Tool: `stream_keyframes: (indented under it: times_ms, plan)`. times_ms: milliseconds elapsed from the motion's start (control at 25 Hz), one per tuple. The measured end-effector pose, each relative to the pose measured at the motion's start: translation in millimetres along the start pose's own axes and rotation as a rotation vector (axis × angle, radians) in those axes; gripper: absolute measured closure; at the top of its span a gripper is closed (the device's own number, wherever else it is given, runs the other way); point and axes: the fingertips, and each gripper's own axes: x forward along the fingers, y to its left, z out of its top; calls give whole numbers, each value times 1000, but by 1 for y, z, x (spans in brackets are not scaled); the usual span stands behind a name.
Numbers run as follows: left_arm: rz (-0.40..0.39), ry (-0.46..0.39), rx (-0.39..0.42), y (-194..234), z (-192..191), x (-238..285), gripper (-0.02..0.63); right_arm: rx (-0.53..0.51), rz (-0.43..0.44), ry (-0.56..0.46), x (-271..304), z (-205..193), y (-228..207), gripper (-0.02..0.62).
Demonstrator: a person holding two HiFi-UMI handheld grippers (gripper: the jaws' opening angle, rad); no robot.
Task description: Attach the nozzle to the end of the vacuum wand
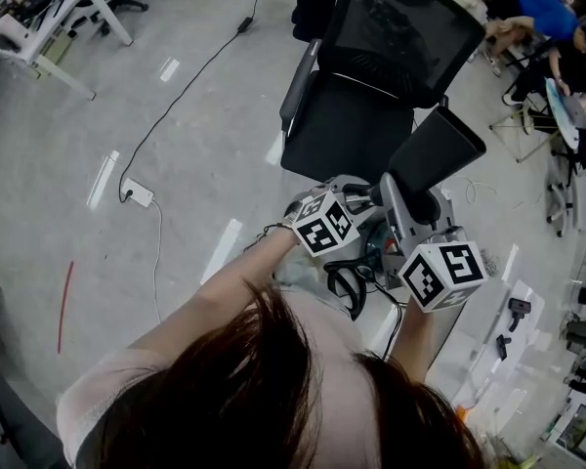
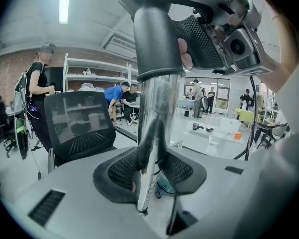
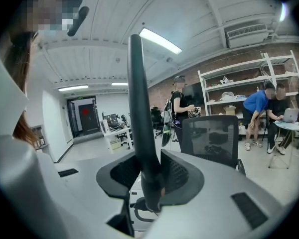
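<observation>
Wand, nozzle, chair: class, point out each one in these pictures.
Wand [image 2: 154, 128], left gripper view, on its shiny tube.
Nozzle [image 1: 435, 154], head view, on its flared black body.
Chair [image 1: 405, 27], head view, on its mesh backrest.

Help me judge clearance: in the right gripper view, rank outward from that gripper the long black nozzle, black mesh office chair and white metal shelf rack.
1. Long black nozzle, centre, between the jaws.
2. Black mesh office chair, right of centre.
3. White metal shelf rack, far right, by wall.
</observation>
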Motion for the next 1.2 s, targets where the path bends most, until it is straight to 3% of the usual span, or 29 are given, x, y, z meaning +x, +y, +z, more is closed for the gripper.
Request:
stream_keyframes:
  times_ms: [360, 600, 880, 1040, 1200]
  plan:
    - [4, -6, -1, -2, 0, -2, 453, 0, -20, -13, -2, 1, 3, 463]
    - [7, -8, -9, 4, 0, -4, 453, 60, -37, -77, -6, 3, -2, 463]
    - [9, -4, -2, 6, -2, -5, 453, 96, -20, -64, -1, 0, -3, 462]
    - [12, -3, -4, 7, -1, -6, 453, 118, -24, -116, -1, 2, -5, 462]
    - [23, 0, -9, 7, -3, -6, 453, 112, -84, -173, -3, 1, -6, 462]
